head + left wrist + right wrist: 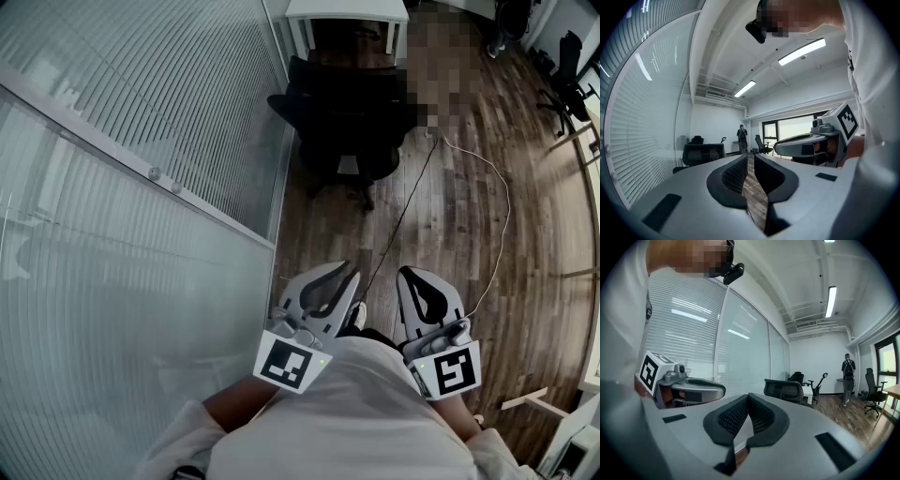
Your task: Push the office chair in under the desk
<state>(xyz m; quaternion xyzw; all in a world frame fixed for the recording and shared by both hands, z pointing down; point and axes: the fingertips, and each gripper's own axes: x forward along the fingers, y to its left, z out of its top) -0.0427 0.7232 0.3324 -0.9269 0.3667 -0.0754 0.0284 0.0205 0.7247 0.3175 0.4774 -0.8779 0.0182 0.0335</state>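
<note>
The black office chair (347,122) stands at the far end of the wood floor, its back towards me, in front of the white desk (347,14). It also shows as the chair (703,153) in the left gripper view and the chair (785,390) by the desk (808,391) in the right gripper view. Both grippers are held close to my chest, well short of the chair. My left gripper (349,277) (749,157) has a narrow slit between its jaws and holds nothing. The jaws of my right gripper (412,274) (749,395) meet at the tips, empty.
A glass partition with blinds (141,187) runs along the left. A black cable (403,211) and a white cable (502,225) lie on the floor between me and the chair. Another office chair (567,70) stands at the far right. A person (847,369) stands at the room's far end.
</note>
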